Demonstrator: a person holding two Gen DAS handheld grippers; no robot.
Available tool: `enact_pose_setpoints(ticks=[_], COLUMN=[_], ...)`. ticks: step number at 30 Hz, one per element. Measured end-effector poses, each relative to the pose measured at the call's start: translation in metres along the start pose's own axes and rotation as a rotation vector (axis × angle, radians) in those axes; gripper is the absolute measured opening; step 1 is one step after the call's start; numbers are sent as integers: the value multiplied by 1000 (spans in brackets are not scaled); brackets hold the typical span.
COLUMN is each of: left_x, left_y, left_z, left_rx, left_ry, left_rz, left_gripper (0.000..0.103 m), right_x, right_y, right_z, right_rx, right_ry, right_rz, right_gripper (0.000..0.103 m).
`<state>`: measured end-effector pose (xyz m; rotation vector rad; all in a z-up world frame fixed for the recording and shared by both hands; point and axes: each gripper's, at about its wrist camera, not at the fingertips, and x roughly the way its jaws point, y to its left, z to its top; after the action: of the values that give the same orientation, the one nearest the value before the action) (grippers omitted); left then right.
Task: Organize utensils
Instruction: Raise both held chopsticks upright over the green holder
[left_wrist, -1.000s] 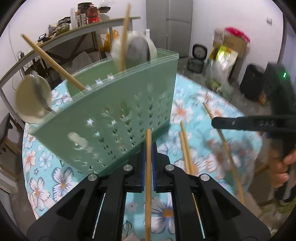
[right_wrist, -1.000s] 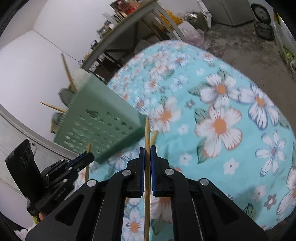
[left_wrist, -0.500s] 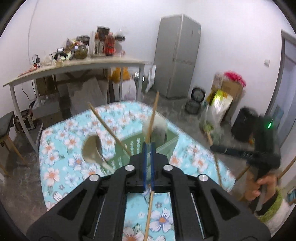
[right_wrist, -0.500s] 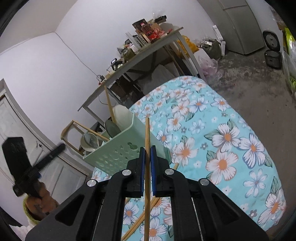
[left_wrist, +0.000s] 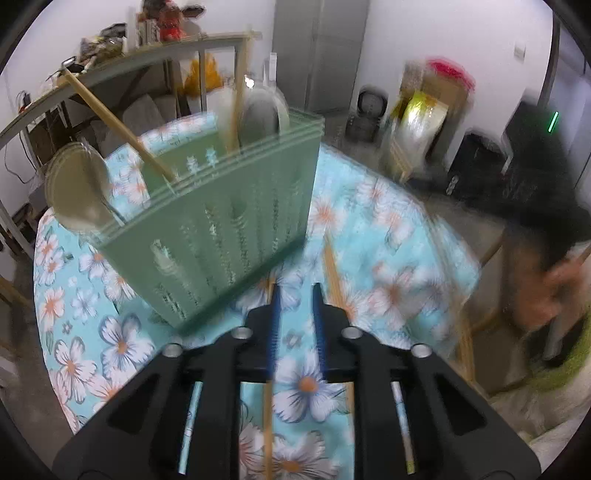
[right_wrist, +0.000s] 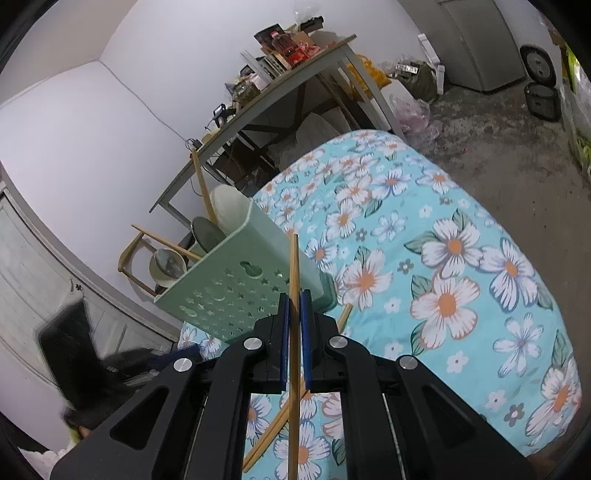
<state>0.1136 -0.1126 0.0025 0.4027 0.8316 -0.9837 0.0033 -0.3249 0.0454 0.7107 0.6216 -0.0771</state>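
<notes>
Green perforated utensil basket (right_wrist: 236, 295) upright on floral tablecloth (right_wrist: 461, 258), right gripper (right_wrist: 294, 295) clamped on wooden chopstick (right_wrist: 293, 266) just before it, left gripper (left_wrist: 297, 291) just parted, blurred chopstick (left_wrist: 268, 424) loose between its jaws.

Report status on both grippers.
Left gripper just opening, chopstick unclamped between fingers. Right gripper shut on second chopstick. Green basket ahead, nothing blocking.

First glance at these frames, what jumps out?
The green perforated utensil basket at the near edge of the floral tablecloth, with chopsticks and ladles sticking out. The right gripper is clamped on a chopstick just in front of it; more chopsticks lie loose below.
</notes>
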Motion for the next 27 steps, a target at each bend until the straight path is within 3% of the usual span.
enact_pose_setpoints(ticks=[4, 6, 9, 11, 20, 22, 25, 27], left_x=[45, 57, 63, 61, 33, 31, 25, 29], left_y=[0, 3, 8, 10, 12, 14, 16, 12], left_z=[-18, -24, -37, -42, -71, -72, -64, -56], left_rx=[44, 41, 15, 9, -36, -46, -68, -56], left_ry=[109, 140, 157, 154, 251, 255, 235, 223], left_rz=[89, 100, 91, 87, -22, -18, -20, -13], left_gripper=[24, 24, 21, 6, 6, 9, 27, 28], right_x=[4, 5, 6, 8, 9, 10, 11, 11], right_y=[-4, -5, -7, -8, -10, -10, -8, -8], right_z=[-4, -5, -5, -6, -6, -7, -8, -10], right_rx=[11, 15, 18, 23, 31, 36, 36, 36], right_ry=[10, 13, 15, 19, 19, 22, 27, 30], right_rz=[3, 5, 5, 5, 15, 19, 22, 21], right_gripper=[6, 6, 6, 6, 6, 6, 6, 6])
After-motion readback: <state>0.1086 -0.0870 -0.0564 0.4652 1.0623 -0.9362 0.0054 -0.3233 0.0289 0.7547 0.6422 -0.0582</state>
